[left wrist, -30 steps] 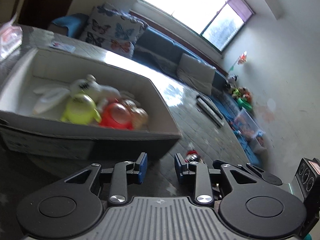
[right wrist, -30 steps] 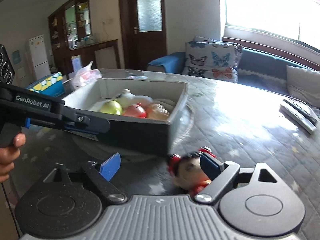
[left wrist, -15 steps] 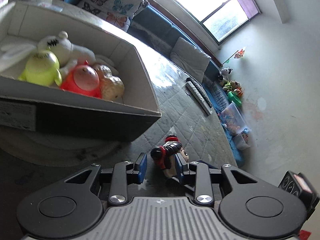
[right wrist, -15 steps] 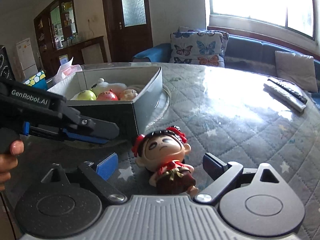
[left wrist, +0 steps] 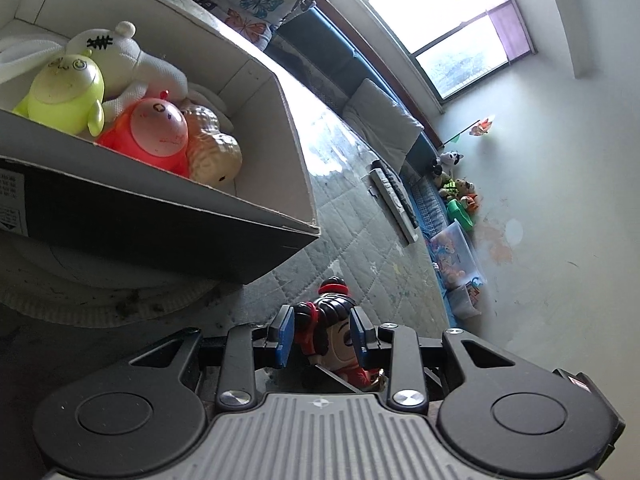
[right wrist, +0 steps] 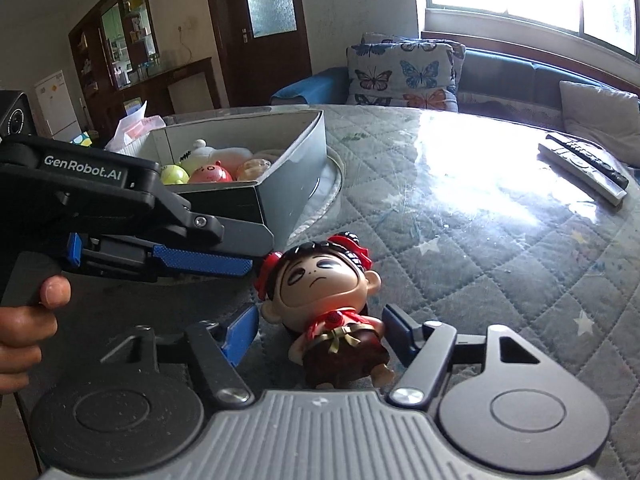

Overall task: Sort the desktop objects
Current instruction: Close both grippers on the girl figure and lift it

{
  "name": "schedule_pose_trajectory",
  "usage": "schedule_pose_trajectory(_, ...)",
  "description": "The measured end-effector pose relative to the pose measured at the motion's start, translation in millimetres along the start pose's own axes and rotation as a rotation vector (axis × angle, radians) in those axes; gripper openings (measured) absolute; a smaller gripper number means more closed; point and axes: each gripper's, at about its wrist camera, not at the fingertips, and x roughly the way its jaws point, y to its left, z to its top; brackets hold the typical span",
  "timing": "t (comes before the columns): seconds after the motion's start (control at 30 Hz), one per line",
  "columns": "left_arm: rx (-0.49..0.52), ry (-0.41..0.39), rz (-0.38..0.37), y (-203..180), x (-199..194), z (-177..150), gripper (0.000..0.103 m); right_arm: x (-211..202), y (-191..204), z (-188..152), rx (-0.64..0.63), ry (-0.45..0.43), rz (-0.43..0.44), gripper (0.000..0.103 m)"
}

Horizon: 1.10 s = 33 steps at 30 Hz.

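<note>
Doll lies on counter, box at my 11 o'clock. My left tool straddles its head, pads not clamped; right tool wide apart beside body. I judge doll light, hard, glossy; round head may slip, so grip torso.

Doll lying between open right jaws, left gripper beside its head

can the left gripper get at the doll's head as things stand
Probably yes. The left gripper is open with its blue pads either side of the doll's head, nothing between them. The right gripper flanks only the body, and the box stands clear.
</note>
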Motion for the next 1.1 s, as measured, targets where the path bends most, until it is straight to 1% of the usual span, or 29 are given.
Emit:
schedule_pose_trajectory(0.17, -0.011, -0.02, 0.002, 2, 2, 0, 0.034, 2, -2, 1, 0.009, 0.013, 0.018, 0.065)
schedule_pose_trajectory(0.3, -0.03, -0.016, 0.017, 6, 4, 0, 0.034, 3, -2, 3, 0.013, 0.018, 0.027, 0.065)
schedule_pose_trajectory(0.4, -0.061, -0.009, 0.013, 11, 7, 1, 0.034, 4, -2, 3, 0.018, 0.019, 0.03, 0.065)
schedule_pose_trajectory(0.53, -0.078, -0.022, -0.006, 12, 9, 0, 0.034, 4, -2, 3, 0.015, 0.019, 0.031, 0.064)
schedule_pose_trajectory(0.73, -0.036, -0.049, -0.012, 11, 9, -1, 0.035, 5, -3, 2, 0.027, 0.018, 0.039, 0.061)
schedule_pose_trajectory(0.77, -0.034, -0.05, -0.011, 11, 9, -1, 0.033, 5, -3, 2, 0.027, 0.018, 0.039, 0.06)
schedule_pose_trajectory(0.83, -0.023, -0.053, -0.013, 11, 8, -1, 0.032, 4, -3, 2, 0.03, 0.019, 0.04, 0.06)
schedule_pose_trajectory(0.93, 0.011, -0.061, -0.001, 8, 5, -2, 0.025, 4, -4, 2, 0.04, 0.02, 0.042, 0.058)
schedule_pose_trajectory(0.97, 0.022, -0.061, -0.001, 7, 4, -3, 0.024, 3, -4, 2, 0.042, 0.021, 0.041, 0.057)
schedule_pose_trajectory(1.07, 0.031, -0.056, -0.007, 6, 3, -4, 0.024, 2, -3, 1, 0.038, 0.025, 0.034, 0.052)
schedule_pose_trajectory(1.1, 0.02, -0.051, -0.013, 7, 3, -3, 0.024, 1, -4, 0, 0.038, 0.026, 0.034, 0.052)
